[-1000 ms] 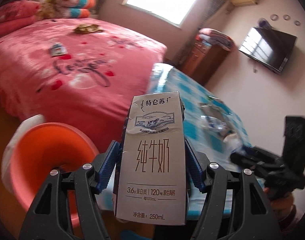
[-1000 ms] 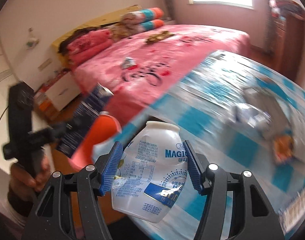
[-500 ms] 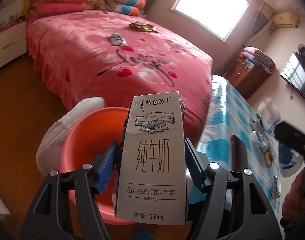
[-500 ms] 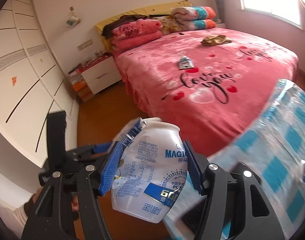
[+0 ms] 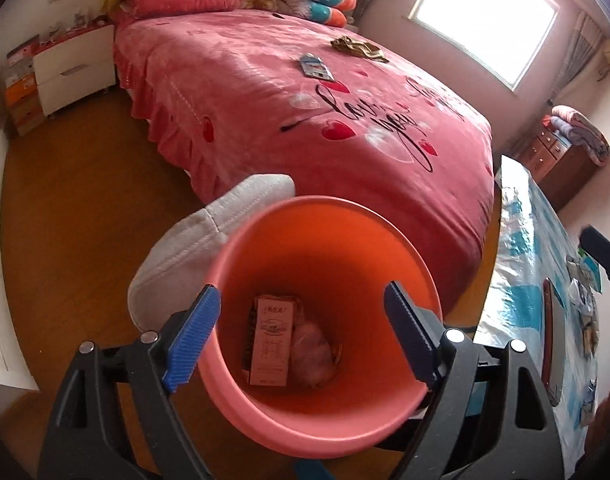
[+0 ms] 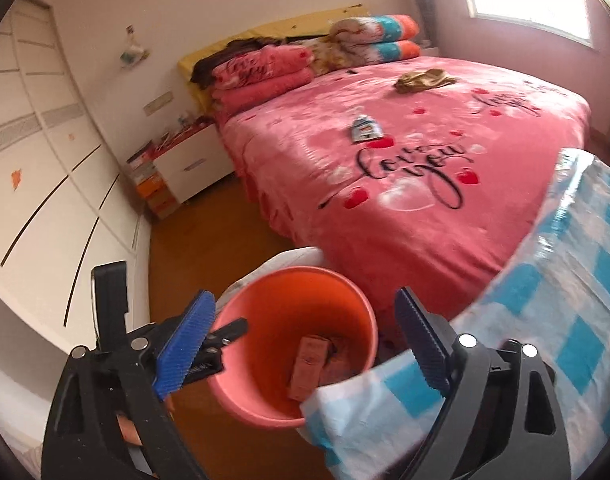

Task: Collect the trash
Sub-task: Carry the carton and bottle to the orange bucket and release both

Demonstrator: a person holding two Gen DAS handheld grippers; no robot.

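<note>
Left wrist: my left gripper (image 5: 301,330) gapes empty over the orange bin (image 5: 417,264), positioned for dropping; milk carton (image 5: 271,346) lies inside.
Right wrist: my right gripper (image 6: 305,344) is spread, empty, above the bin; snack wrapper (image 6: 365,128) waits on the bed (image 6: 405,240).

— Anything blocking the orange bin (image 5: 385,236)?
— Its mouth at frame center is open; a milk carton (image 5: 271,344) and a crumpled wrapper (image 5: 311,354) lie at the bottom.
— And around it?
— White cushion (image 5: 193,244) touching its left rim, pink bed (image 5: 305,120) close behind, checkered table (image 6: 545,340) edge crowding the lower right.
</note>
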